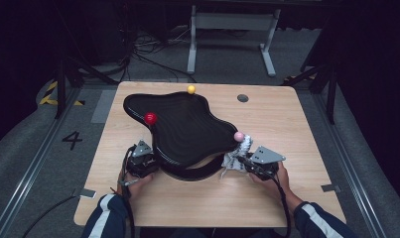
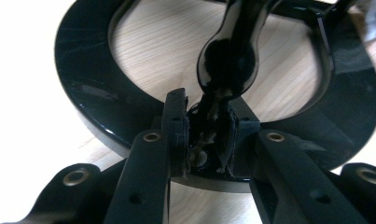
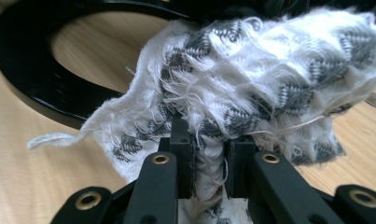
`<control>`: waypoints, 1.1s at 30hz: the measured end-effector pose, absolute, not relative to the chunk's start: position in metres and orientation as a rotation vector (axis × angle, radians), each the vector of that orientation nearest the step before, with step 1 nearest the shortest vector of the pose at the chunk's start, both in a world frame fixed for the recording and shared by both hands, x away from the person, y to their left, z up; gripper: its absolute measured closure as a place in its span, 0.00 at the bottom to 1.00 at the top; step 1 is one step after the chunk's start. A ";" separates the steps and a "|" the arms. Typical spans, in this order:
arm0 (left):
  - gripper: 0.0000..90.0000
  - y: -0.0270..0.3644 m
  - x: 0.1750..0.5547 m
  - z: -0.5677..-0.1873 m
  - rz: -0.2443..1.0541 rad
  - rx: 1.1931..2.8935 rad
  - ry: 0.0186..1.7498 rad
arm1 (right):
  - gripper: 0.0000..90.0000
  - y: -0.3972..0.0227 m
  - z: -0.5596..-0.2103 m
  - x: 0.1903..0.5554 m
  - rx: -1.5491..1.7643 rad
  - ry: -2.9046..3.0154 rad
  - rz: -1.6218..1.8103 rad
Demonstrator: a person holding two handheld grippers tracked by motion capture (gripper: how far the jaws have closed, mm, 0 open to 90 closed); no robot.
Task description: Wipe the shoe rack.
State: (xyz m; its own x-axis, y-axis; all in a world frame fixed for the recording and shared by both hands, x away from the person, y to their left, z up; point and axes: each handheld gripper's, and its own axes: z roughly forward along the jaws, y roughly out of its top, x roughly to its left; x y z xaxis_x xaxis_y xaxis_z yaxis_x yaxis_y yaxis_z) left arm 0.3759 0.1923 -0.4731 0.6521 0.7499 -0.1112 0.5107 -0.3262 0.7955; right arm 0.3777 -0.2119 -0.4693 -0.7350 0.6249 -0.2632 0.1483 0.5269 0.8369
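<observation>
A black glossy stand with a wavy ribbed top [image 1: 182, 124] sits mid-table on a ring base [image 1: 192, 173]. On its rim are a red ball [image 1: 150, 118], a yellow ball [image 1: 191, 89] and a pink ball [image 1: 238, 136]. My left gripper [image 1: 153, 166] is at the stand's near left side. In the left gripper view it [image 2: 206, 133] is shut on the foot of a black stem [image 2: 227, 60] where it meets the ring base [image 2: 83, 93]. My right gripper [image 1: 239, 159] is shut on a frayed white-and-grey cloth [image 1: 235, 157], bunched against the stand just below the pink ball. The cloth [image 3: 269, 70] bulges over the right gripper [image 3: 209, 149].
The wooden table [image 1: 287, 129] has a round cable hole [image 1: 242, 98] at the back right. A white metal frame [image 1: 232, 25] and cables lie on the floor beyond the far edge. Both forearms come in over the near edge.
</observation>
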 end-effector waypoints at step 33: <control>0.83 0.170 0.372 -0.476 0.298 2.028 0.879 | 0.86 -0.187 -0.404 0.356 0.369 2.085 1.303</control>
